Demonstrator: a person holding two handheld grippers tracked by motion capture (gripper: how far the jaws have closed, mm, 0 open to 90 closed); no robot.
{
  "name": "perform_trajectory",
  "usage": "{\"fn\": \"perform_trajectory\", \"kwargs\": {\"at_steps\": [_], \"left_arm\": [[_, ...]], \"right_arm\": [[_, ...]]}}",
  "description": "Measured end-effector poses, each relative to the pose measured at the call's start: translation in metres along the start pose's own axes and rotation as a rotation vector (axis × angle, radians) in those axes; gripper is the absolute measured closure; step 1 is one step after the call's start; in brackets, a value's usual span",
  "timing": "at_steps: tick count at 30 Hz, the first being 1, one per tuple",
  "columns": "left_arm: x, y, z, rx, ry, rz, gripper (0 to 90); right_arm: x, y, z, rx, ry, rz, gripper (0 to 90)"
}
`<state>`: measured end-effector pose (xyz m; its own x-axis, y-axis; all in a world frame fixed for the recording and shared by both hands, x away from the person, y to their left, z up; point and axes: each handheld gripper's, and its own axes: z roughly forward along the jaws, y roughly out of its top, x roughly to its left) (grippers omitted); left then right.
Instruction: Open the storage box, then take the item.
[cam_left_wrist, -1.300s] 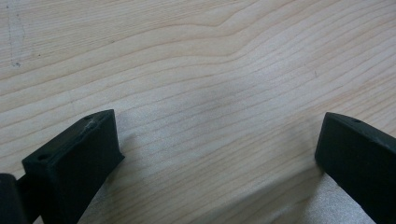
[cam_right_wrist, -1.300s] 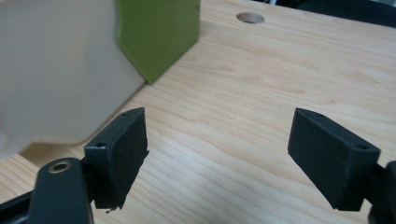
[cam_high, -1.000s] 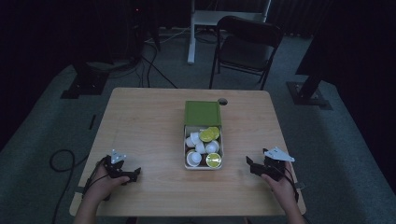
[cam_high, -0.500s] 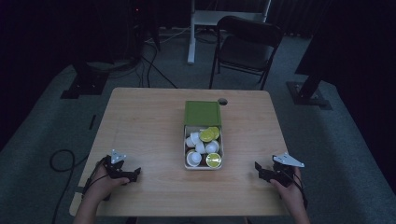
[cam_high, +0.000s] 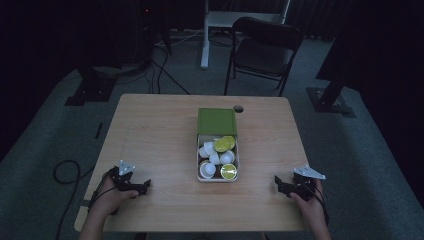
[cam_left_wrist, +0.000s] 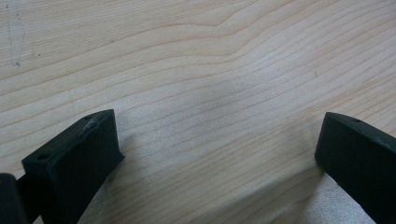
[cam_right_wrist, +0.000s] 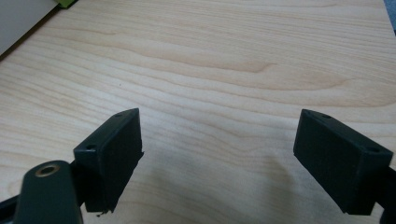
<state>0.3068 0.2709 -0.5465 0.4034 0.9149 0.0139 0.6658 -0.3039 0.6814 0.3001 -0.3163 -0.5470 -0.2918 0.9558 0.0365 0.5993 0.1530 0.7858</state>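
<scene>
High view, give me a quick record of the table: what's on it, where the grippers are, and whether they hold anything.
surface: wooden table
box: white box at the middle, its green lid open toward the far side
contents: white cups and yellow-green topped cups
left gripper: near left edge, open, holding nothing
right gripper: near right edge, open, holding nothing
beyond table: dark folding chair

An open box (cam_high: 217, 152) of white and lime capsules (cam_high: 220, 156) sits mid-table.
</scene>
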Motion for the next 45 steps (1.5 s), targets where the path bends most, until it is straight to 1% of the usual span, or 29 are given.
{"fn": "perform_trajectory", "kwargs": {"at_steps": [3,4,6,9,10,11,12,19,36,37,38,39,43,44,45], "left_arm": [[0.0,0.0,0.0,0.0,0.0,0.0,0.0],[0.0,0.0,0.0,0.0,0.0,0.0,0.0],[0.0,0.0,0.0,0.0,0.0,0.0,0.0],[0.0,0.0,0.0,0.0,0.0,0.0,0.0],[0.0,0.0,0.0,0.0,0.0,0.0,0.0],[0.0,0.0,0.0,0.0,0.0,0.0,0.0],[0.0,0.0,0.0,0.0,0.0,0.0,0.0],[0.0,0.0,0.0,0.0,0.0,0.0,0.0],[0.0,0.0,0.0,0.001,-0.001,0.001,0.0],[0.001,0.0,0.0,0.001,-0.007,0.01,0.0],[0.001,0.0,0.0,0.001,-0.007,0.01,0.1],[0.002,-0.001,-0.001,0.001,-0.017,0.02,0.1],[0.003,-0.001,-0.002,0.008,-0.018,0.021,0.1],[0.003,-0.001,-0.004,0.014,-0.012,0.037,0.1],[0.002,0.0,-0.005,0.01,-0.017,0.042,2.7]], "right_arm": [[0.0,0.001,0.003,0.004,-0.01,0.001,15.0],[0.001,0.002,0.005,0.019,-0.009,-0.004,15.1],[0.001,0.003,0.006,0.021,-0.009,-0.009,15.1],[0.002,0.004,0.009,0.044,-0.008,-0.017,15.1],[0.002,0.004,0.009,0.044,-0.008,-0.017,15.1],[0.003,0.004,0.009,0.058,-0.003,-0.024,15.0],[0.005,0.004,0.011,0.096,0.01,-0.043,13.2],[0.007,0.004,0.012,0.097,0.003,-0.035,12.4],[0.007,0.004,0.012,0.097,0.003,-0.035,12.4],[0.007,0.004,0.012,0.097,0.004,-0.035,12.3],[0.007,0.004,0.012,0.097,0.004,-0.035,12.1],[0.007,0.004,0.012,0.097,0.004,-0.036,12.0],[0.006,0.004,0.012,0.098,0.005,-0.036,12.0],[0.006,0.004,0.012,0.097,0.005,-0.036,12.0],[0.007,0.004,0.012,0.097,0.005,-0.036,12.0]]}}
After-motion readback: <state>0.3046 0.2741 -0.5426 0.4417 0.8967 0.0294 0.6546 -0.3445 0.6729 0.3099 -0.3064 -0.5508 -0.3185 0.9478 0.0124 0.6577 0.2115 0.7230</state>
